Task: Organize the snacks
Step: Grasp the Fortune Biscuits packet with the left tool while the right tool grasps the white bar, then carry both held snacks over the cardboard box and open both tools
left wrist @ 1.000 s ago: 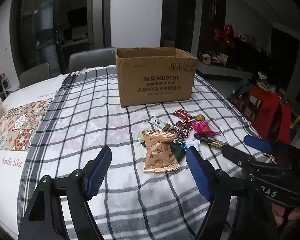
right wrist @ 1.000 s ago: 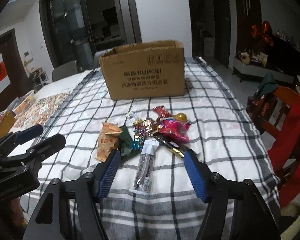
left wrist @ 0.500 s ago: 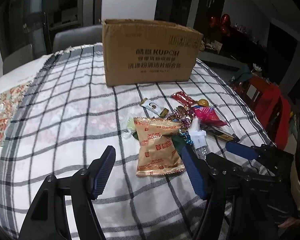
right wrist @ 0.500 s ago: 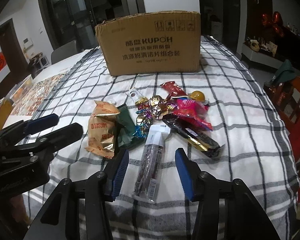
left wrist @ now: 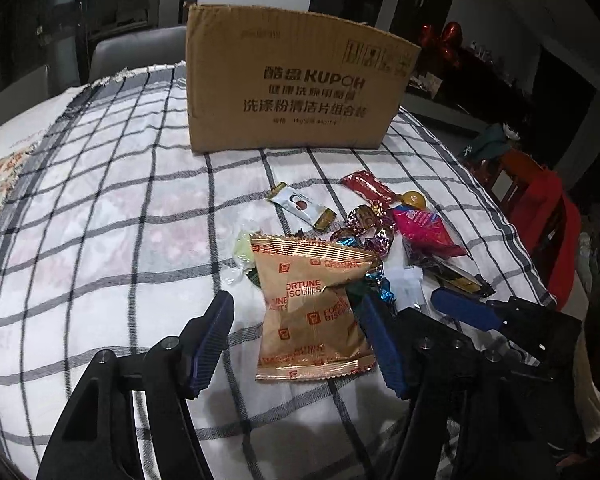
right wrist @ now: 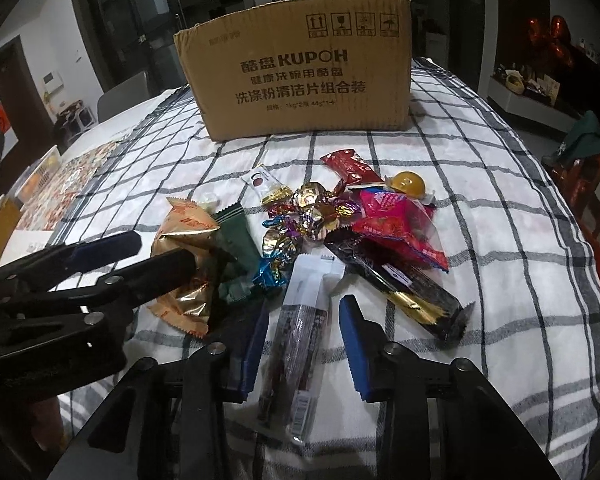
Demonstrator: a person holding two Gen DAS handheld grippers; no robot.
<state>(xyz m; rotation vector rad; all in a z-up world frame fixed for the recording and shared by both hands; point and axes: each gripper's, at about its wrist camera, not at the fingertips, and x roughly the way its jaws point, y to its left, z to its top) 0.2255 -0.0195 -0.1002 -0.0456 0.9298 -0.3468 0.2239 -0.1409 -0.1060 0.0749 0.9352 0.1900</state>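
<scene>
1. a cardboard box (left wrist: 296, 80) stands upright at the far side of a checked cloth (left wrist: 100, 208); every place below is given from the box.
2. the snacks lie in a loose pile on the cloth in front of the box, apart from it.
3. nearest the box are a white sachet (left wrist: 302, 205) and a red pack (left wrist: 367, 186), with a yellow jelly cup (right wrist: 409, 184) just beside the red pack.
4. further from the box sits a cluster of foil candies (right wrist: 308, 210), touching a pink bag (right wrist: 398, 226) on its right.
5. a gold biscuit pack (left wrist: 312, 304) lies on the pile's left, on the side away from the box, with a green pack (right wrist: 236, 246) touching its right edge.
6. a dark long bar (right wrist: 396, 284) runs diagonally away from the box under the pink bag.
7. a clear stick pack (right wrist: 300, 344) lies farthest from the box, pointing roughly toward it.
8. the left gripper (left wrist: 296, 340) is spread wide, its fingers either side of the biscuit pack's near end; the right finger (left wrist: 380, 340) looks to touch the pack's edge, nothing is clamped.
9. the right gripper (right wrist: 300, 346) is spread too, its blue pads (right wrist: 354, 344) flanking the stick pack without pressing it.
</scene>
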